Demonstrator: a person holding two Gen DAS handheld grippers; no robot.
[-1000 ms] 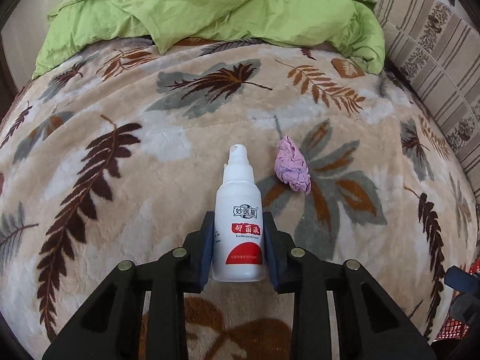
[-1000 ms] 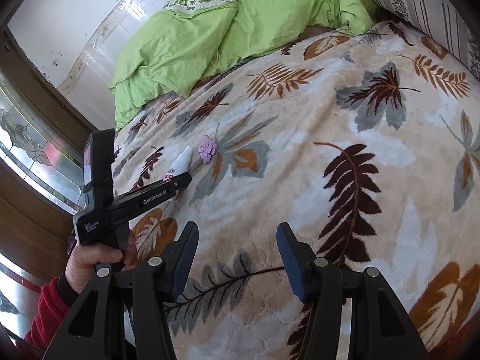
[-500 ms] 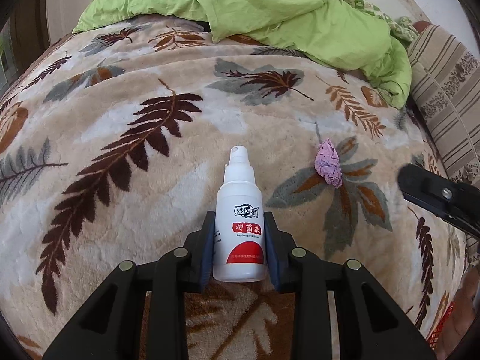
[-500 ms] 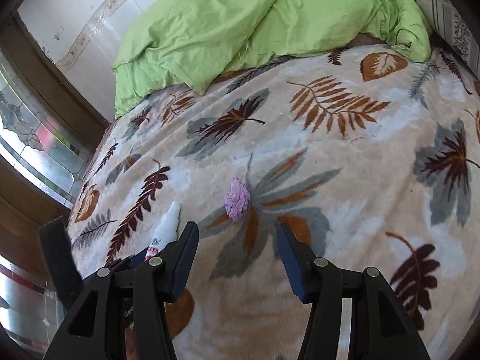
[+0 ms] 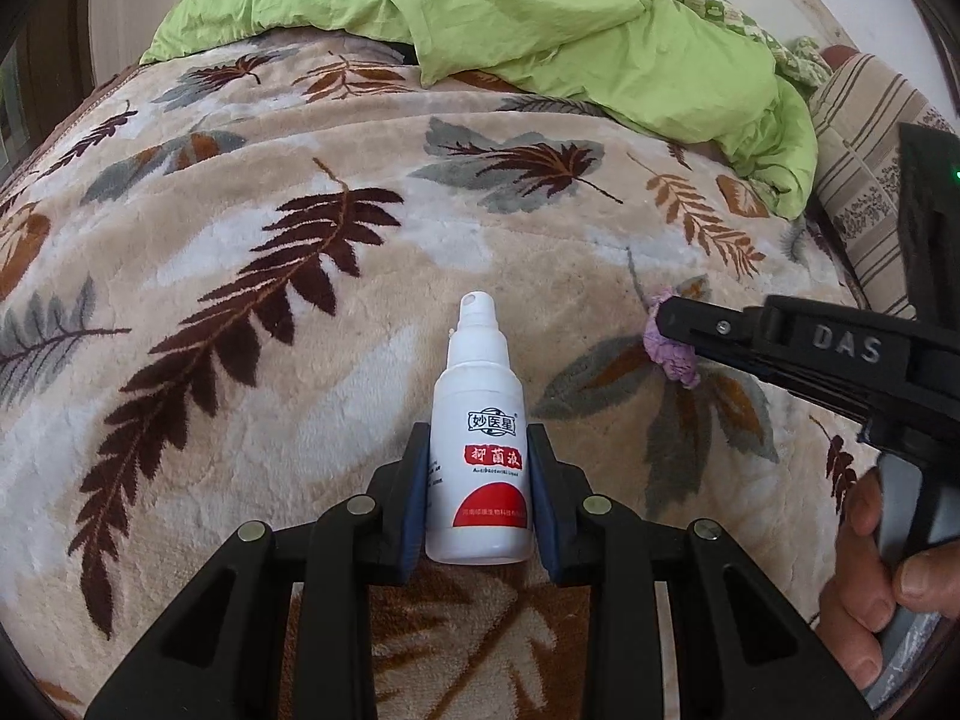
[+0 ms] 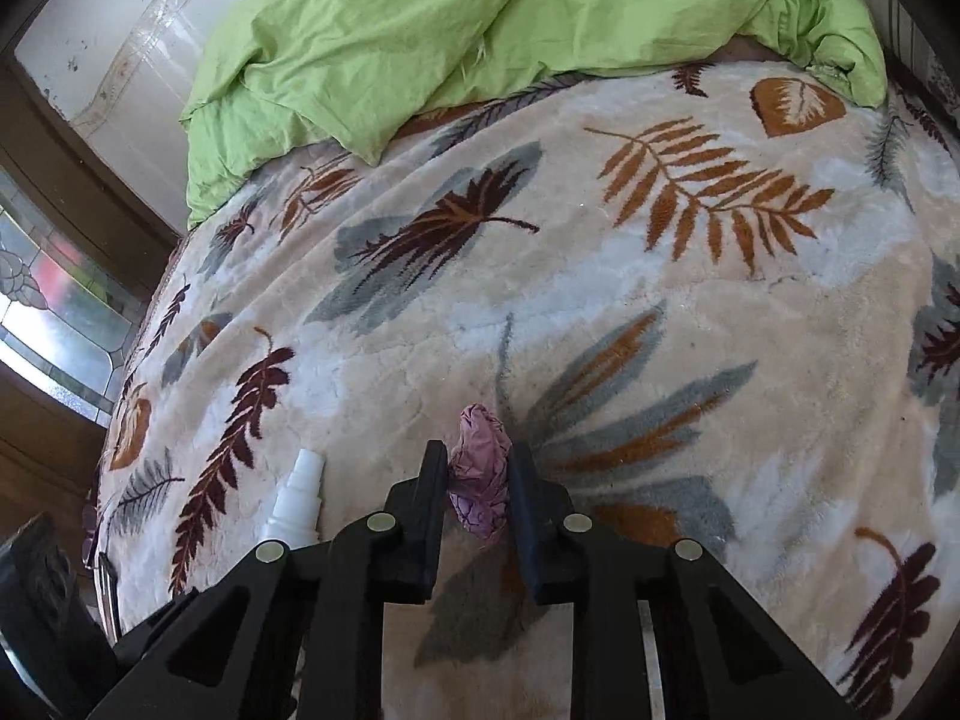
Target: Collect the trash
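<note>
Clearly legible on the white spray bottle (image 5: 480,450) are a boxed logo reading 妙医星 and a red band reading 抑菌液; smaller print beneath is too fine to read. Raised letters "DAS" mark the side of the right gripper (image 6: 480,480) in the left wrist view, where a hand (image 5: 870,588) grips its handle. The left gripper (image 5: 480,480) is clenched on the bottle's lower body, nozzle pointing away. Both rest over a plush beige blanket (image 6: 660,276) printed with brown, rust and grey leaves, spread across a bed. A crumpled lime-green duvet (image 6: 480,30) lies at the far end, a striped pillow (image 5: 864,180) beside it, and a patterned glass window (image 6: 54,312) stands at the left. The crumpled pink wad of trash (image 6: 480,480) lies on the blanket just right of the bottle. A second ago the right gripper stood wide and well short of it; its jaws have just been closing and now press the wad from both sides.
</note>
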